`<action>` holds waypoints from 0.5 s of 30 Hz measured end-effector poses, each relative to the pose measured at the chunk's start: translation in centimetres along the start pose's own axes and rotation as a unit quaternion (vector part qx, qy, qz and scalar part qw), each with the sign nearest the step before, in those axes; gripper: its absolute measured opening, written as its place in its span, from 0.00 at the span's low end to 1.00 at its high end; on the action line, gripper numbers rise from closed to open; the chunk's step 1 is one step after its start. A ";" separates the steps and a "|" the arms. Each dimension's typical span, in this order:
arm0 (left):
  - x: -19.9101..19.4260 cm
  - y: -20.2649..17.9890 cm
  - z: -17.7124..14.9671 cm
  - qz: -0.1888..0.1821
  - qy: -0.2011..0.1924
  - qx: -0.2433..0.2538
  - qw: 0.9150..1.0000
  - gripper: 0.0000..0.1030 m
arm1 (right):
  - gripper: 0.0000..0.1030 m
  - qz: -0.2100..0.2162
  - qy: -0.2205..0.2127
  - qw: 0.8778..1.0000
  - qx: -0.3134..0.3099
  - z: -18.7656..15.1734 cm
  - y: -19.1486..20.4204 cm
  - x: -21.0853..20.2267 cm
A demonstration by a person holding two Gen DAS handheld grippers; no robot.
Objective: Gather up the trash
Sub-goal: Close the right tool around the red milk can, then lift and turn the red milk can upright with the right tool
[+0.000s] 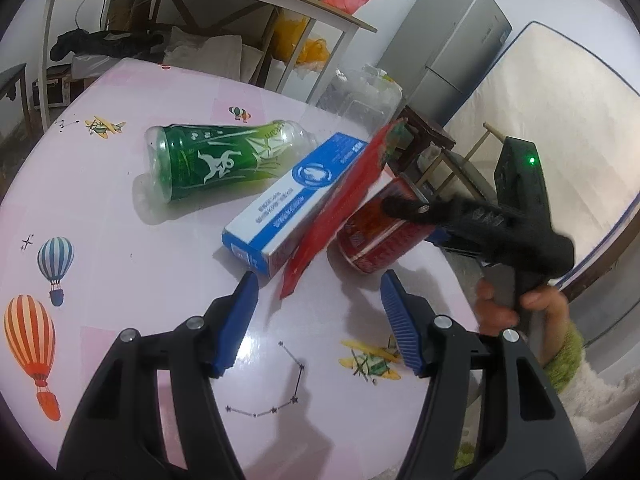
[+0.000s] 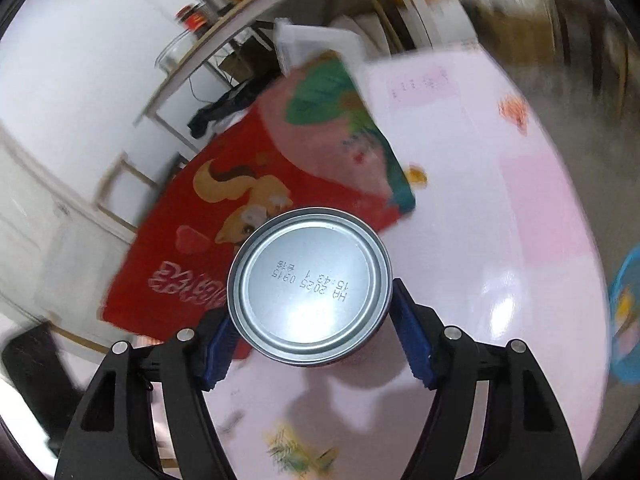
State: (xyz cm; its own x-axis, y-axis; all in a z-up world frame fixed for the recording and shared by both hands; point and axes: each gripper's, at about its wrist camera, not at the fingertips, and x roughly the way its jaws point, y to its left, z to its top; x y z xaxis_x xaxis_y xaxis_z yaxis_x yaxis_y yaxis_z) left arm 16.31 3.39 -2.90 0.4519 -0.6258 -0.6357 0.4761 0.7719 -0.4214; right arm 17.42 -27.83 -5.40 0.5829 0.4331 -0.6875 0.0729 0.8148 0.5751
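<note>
Pink patterned tablecloth on the table [image 1: 120,240], with most of the trash not yet collected. From the left: one green plastic bottle [image 1: 216,160] on its side toward the table's middle; one blue-and-white carton [image 1: 296,204] lying just right of it, touching or nearly so; one red snack wrapper [image 1: 344,208] propped across the carton's right side and against the can; one red can [image 1: 380,236] close to the table's right edge. Four pieces counted, none seen binned. Judged early: only the can in hand so far. Left gripper [image 1: 318,320] hovering near the table's near edge, fingers spread wide, empty, just short of the carton and wrapper. Right gripper [image 2: 310,322] clamped on the can, blue pads [image 2: 412,328] pressing its sides, silver base [image 2: 308,292] facing the lens. Can lifted or resting: cannot tell. One blue container [image 2: 626,320] at the far right, blurred, possibly the bin.
</note>
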 end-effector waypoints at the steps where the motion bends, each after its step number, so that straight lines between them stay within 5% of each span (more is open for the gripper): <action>1: -0.1 -0.1 -0.4 0.000 0.003 0.005 1.000 0.58 | 0.66 0.032 0.019 0.999 0.034 -0.2 -1.0 -0.1; 8: 0.3 0.3 -3.2 -0.005 0.041 -0.005 0.999 0.58 | 0.66 0.140 0.093 0.973 0.158 -2.7 -4.8 0.4; 15: 1.7 -1.6 -4.1 -0.046 0.063 -0.007 0.997 0.58 | 0.67 0.099 0.105 0.969 0.201 -3.3 -6.9 1.0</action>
State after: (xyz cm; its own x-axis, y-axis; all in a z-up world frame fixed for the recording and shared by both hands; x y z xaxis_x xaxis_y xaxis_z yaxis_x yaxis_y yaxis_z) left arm 13.23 1.50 -5.98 0.3075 -0.6760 -0.6696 0.5000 0.7136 -0.4908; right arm 14.87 -31.71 -11.49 0.4441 0.6688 -0.5962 0.3107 0.5092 0.8026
